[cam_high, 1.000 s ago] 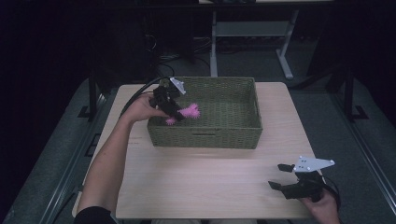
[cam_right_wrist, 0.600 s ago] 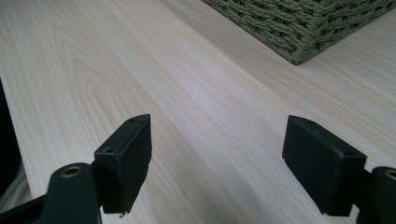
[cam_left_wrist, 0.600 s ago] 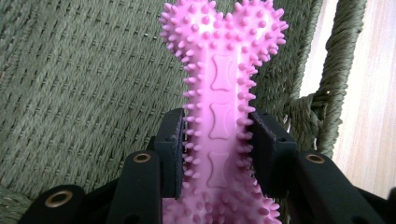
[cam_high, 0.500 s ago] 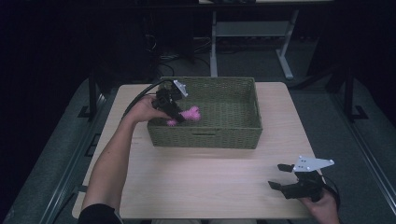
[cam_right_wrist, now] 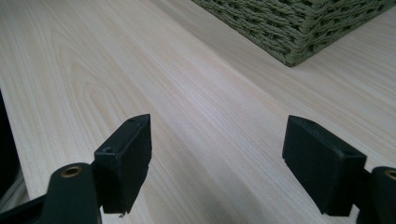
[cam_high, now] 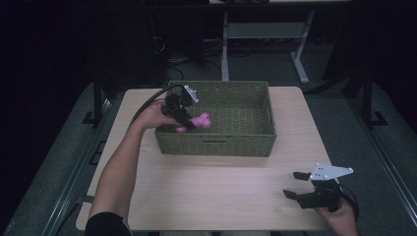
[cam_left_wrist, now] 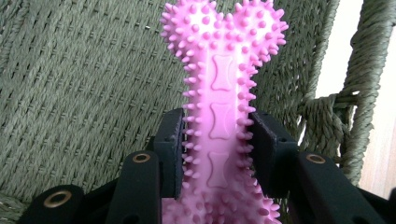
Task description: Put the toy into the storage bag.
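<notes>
High view: wooden table (cam_high: pixel 206 191) with a green woven basket (cam_high: pixel 255 140) toward its far edge. Left gripper (cam_high: pixel 189 123) reaches over the basket's left rim near the front left corner, holding a pink spiky bone toy (cam_high: pixel 199 121) just inside the basket; whether the toy touches the basket floor cannot be told. Right gripper (cam_high: pixel 300 185) sits low near the table's front right corner, well apart from the basket, jaws spread. Table legs and cables stand in the dark beyond the far edge. Left gripper view: detail the high view lacks, namely the toy (cam_left_wrist: pixel 223 93) clamped at its shaft between both pads, knobbed end forward, small bone shapes embossed along it, basket weave (cam_left_wrist: pixel 84 93) behind. Right gripper view: jaws wide apart over bare wood (cam_right_wrist: pixel 196 116), nothing between them; a basket corner (cam_right_wrist: pixel 294 32) at upper right.
</notes>
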`<state>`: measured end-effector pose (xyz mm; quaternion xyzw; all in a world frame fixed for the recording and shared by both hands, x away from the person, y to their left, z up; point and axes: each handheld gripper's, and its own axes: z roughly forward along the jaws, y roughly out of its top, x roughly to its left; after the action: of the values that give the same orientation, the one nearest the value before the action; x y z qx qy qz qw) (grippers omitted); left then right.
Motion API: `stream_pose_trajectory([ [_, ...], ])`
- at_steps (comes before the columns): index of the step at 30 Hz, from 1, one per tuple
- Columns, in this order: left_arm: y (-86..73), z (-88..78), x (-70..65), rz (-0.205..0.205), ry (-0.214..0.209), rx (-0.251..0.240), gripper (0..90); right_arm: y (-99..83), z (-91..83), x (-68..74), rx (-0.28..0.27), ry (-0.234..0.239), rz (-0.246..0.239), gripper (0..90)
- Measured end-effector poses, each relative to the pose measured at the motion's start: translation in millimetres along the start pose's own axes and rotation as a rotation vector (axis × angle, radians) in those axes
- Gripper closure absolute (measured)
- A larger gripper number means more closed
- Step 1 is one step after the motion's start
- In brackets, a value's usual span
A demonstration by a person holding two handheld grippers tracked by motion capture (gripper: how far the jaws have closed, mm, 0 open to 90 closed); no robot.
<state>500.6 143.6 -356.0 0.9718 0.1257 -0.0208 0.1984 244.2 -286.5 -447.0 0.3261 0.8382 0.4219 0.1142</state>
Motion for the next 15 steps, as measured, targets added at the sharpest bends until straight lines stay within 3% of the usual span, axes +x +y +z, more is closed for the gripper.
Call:
stream_pose_trajectory([
  [15,-0.9,5.2,4.7,-0.016,-0.015,0.014,57.9,0.7,1.6,0.0,0.004,-0.001,0.000,23.5],
])
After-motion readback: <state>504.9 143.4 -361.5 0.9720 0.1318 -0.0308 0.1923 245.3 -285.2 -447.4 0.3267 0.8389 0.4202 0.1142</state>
